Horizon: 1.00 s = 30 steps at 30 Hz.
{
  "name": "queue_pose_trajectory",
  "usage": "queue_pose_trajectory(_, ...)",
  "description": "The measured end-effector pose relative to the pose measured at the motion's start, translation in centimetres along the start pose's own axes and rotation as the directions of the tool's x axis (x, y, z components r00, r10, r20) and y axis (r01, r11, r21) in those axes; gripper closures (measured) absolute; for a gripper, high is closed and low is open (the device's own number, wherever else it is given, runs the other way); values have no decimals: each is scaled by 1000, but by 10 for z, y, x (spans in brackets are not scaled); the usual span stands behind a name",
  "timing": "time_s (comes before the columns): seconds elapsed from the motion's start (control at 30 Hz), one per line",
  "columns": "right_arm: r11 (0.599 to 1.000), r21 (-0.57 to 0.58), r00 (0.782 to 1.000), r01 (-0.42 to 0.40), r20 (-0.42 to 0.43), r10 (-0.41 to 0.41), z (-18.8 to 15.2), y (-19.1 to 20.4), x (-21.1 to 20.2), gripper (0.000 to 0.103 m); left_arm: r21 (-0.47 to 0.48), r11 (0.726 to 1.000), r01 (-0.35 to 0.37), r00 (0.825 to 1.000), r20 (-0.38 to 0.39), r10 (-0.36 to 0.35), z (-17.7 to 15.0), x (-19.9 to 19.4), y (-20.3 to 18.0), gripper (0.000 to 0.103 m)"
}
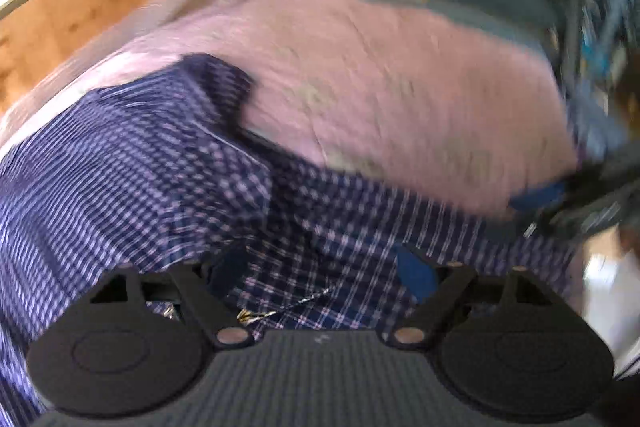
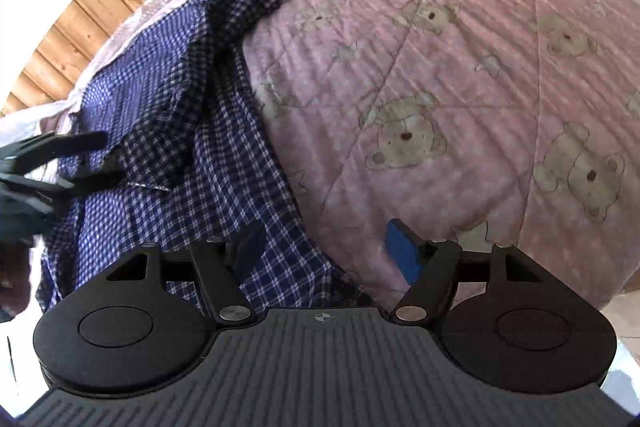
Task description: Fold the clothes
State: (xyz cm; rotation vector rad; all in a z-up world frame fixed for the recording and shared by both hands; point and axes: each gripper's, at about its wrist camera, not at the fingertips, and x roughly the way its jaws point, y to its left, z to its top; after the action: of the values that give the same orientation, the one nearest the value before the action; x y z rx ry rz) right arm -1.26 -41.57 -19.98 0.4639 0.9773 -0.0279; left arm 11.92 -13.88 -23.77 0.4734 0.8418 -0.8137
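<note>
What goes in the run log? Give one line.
shirt: unfolded on quilt | left gripper: open | right gripper: open

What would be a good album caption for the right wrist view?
Open right gripper poised over a blue checked shirt on a pink teddy-bear quilt.

Navy-and-white checked shirt (image 2: 224,131), rumpled and partly folded over itself, spread along the left side of a pink quilted bed cover (image 2: 460,87) printed with teddy bears. Far end bunched into a dark raised fold near the cover's far left edge; near end running down toward the lower edge of the right wrist view. Finer check on the left part, larger plaid on the near right. In the left wrist view, blurred, filling the near left (image 1: 160,167).
</note>
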Motion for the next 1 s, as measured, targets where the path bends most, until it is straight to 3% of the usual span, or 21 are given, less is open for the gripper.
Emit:
queue_pose_trajectory(0.03,1000,-9,1000,-3,2,3,-2,1,0,33,31,1000,-5,1000,-20,5,-2,9,-2,23)
queue_pose_trajectory(0.07,1000,-19,1000,-7,5,7,-4,1,0,33,36,999,-6,999,-43,8,-5,13,0,39)
queue_pose_trajectory(0.1,1000,-29,1000,-11,7,11,-6,2,0,33,12,1000,24,998,-59,-23,-5,14,6,66)
queue_pose_trajectory(0.2,998,-60,1000,-21,14,22,-13,4,0,37,-86,990,111,992,-59,-116,-2,11,27,100)
queue_pose_trajectory(0.3,994,-103,999,-20,25,23,-20,7,-1,42,-221,963,154,988,47,-147,4,-21,54,103)
queue_pose_trajectory(0.33,991,-133,1000,-10,24,14,-21,9,-2,42,-303,937,172,983,114,-144,4,-41,68,103)
queue_pose_trajectory(0.4,981,-192,1000,10,21,-6,-25,14,-3,49,-506,838,204,961,269,-72,-11,-87,106,103)
queue_pose_trajectory(0.43,975,-222,1000,20,20,-16,-27,16,-3,52,-607,765,215,945,328,-5,-24,-110,126,103)
queue_pose_trajectory(0.47,970,-244,1000,23,15,-20,-29,20,-4,59,-715,663,223,930,359,74,-46,-129,147,103)
queue_pose_trajectory(0.5,964,-263,1000,28,13,-25,-31,22,-5,69,-791,570,223,923,359,138,-68,-140,162,103)
queue_pose_trajectory(0.57,954,-296,999,40,3,-41,-37,26,-6,80,-873,444,203,925,320,206,-108,-146,181,103)
queue_pose_trajectory(0.6,951,-306,999,47,8,-47,-40,27,-7,80,-893,408,190,929,298,219,-122,-147,187,103)
queue_pose_trajectory(0.63,947,-316,999,54,14,-52,-42,28,-8,80,-859,485,166,947,276,165,-114,-139,179,103)
queue_pose_trajectory(0.67,948,-313,999,54,18,-52,-43,27,-8,80,-810,569,142,963,247,111,-104,-131,168,93)
queue_pose_trajectory(0.73,952,-301,999,54,23,-49,-44,26,-9,79,-617,782,92,987,159,9,-67,-108,125,61)
queue_pose_trajectory(0.77,954,-295,999,49,24,-44,-44,26,-8,74,-471,880,65,995,101,-20,-48,-95,95,35)
queue_pose_trajectory(0.8,955,-293,999,42,23,-36,-44,26,-8,70,-315,949,21,999,51,-6,-34,-82,66,28)
queue_pose_trajectory(0.83,956,-292,999,34,23,-29,-44,27,-8,67,-168,985,-27,999,18,30,-27,-68,42,29)
queue_pose_trajectory(0.87,952,-304,999,30,20,-25,-44,29,-8,61,-16,997,-71,997,-9,71,-21,-55,18,28)
queue_pose_trajectory(0.93,946,-324,1000,26,15,-22,-44,32,-8,57,229,967,-110,991,-43,123,-19,-32,-19,28)
queue_pose_trajectory(1.0,947,-320,1000,22,18,-17,-45,32,-8,57,373,922,-105,989,-61,138,-27,-16,-34,28)
